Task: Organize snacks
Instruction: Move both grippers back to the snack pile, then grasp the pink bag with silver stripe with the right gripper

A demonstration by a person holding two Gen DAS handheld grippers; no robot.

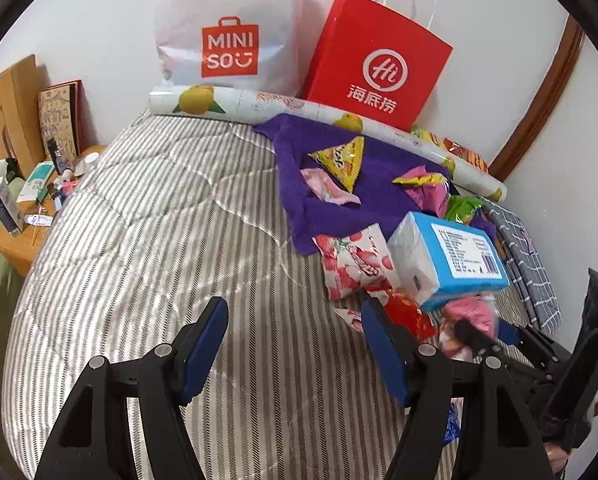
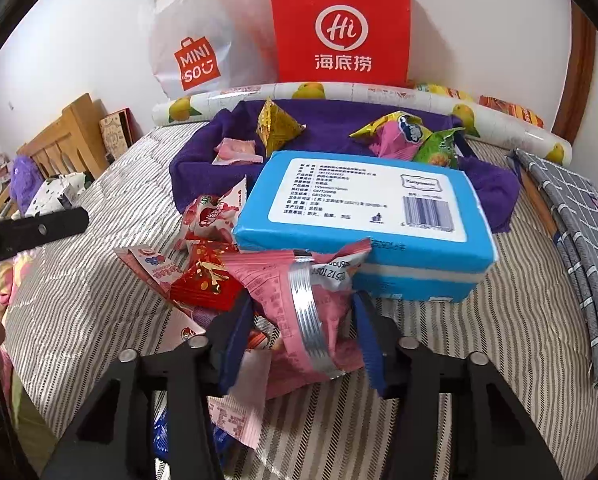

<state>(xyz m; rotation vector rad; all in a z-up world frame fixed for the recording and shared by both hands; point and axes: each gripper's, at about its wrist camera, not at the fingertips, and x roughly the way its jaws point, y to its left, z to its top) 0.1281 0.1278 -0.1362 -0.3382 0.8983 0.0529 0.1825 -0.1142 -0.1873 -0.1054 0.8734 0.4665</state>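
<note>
Snack packets lie on a striped bed. My right gripper (image 2: 303, 320) is shut on a pink snack packet (image 2: 299, 312) in front of a blue tissue pack (image 2: 363, 208). Red and white strawberry packets (image 2: 207, 216) and a red foil packet (image 2: 203, 280) lie to its left. A purple towel (image 2: 203, 156) behind holds a yellow triangular packet (image 2: 277, 126), a pink packet (image 2: 235, 150) and green and pink packets (image 2: 411, 140). My left gripper (image 1: 295, 344) is open and empty over the bedspread, left of the pile. The tissue pack (image 1: 451, 256) and the strawberry packet (image 1: 355, 264) also show in the left wrist view.
A white MINISO bag (image 1: 227, 28) and a red paper bag (image 1: 375, 60) stand against the wall behind a rolled lemon-print sheet (image 1: 299, 108). A grey checked cloth (image 2: 571, 216) lies at the right. A wooden nightstand (image 1: 27, 240) with small items is at the left.
</note>
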